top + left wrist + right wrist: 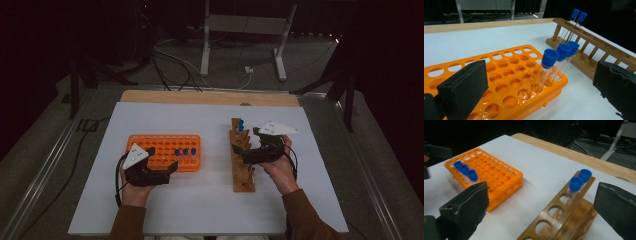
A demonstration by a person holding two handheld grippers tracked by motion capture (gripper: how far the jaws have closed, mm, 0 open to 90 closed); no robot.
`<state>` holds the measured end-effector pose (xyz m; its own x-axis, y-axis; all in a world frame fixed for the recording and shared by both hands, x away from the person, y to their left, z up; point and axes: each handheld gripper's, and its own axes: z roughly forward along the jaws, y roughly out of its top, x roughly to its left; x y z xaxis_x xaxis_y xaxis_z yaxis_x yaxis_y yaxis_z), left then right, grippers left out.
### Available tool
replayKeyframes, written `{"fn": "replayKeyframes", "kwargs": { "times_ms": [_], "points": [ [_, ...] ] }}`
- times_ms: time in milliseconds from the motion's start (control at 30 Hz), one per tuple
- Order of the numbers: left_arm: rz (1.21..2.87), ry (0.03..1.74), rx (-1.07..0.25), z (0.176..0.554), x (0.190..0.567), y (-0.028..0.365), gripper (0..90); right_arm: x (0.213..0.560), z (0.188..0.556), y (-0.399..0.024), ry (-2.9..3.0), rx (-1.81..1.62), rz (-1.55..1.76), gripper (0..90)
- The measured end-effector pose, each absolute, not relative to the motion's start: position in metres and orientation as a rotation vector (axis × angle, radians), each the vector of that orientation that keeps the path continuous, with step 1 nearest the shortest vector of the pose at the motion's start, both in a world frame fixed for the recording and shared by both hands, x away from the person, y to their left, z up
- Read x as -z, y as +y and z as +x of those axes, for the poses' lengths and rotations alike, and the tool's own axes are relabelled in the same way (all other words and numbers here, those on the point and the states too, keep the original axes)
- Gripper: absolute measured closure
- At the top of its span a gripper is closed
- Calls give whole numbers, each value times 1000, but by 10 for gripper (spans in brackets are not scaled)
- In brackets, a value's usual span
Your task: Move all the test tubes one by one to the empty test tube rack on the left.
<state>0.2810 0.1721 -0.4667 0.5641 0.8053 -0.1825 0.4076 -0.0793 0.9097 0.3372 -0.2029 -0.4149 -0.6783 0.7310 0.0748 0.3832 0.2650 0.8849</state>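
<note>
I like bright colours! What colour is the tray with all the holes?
The tray is orange. It shows best in the left gripper view.

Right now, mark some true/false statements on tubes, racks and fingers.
1. The orange rack holds three blue-capped tubes. True.
2. The wooden rack is empty. False: two blue-capped tubes stand at one end of it.
3. The left gripper has a tube between its fingers. False: the fingers stand wide apart with nothing between them.
4. The right gripper is open over the wooden rack. True.
5. The orange rack lies on bare wood. False: it rests on the white table cover.
</note>
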Motion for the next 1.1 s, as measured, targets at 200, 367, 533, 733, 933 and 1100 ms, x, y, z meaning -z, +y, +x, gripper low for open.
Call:
{"fn": "replayKeyframes", "kwargs": {
  "times_ms": [200,367,533,733,933,1100],
  "points": [
    [1696,1025,-468,281,466,173,6,418,353,-202,2175,-1351,1068,20],
    [1685,1029,-473,281,465,174,7,423,366,-207,2154,-1325,1127,71],
    [1689,1031,-476,281,466,173,7,431,376,-211,2156,-1293,1158,206],
    [1687,1034,-479,281,466,173,7,440,383,-205,2197,-1247,1116,511],
    [1683,1038,-483,281,466,174,7,451,393,-199,2201,-1200,1145,636],
    [1684,1039,-482,282,466,174,7,456,397,-194,2197,-1188,1155,697]
  ]
}}
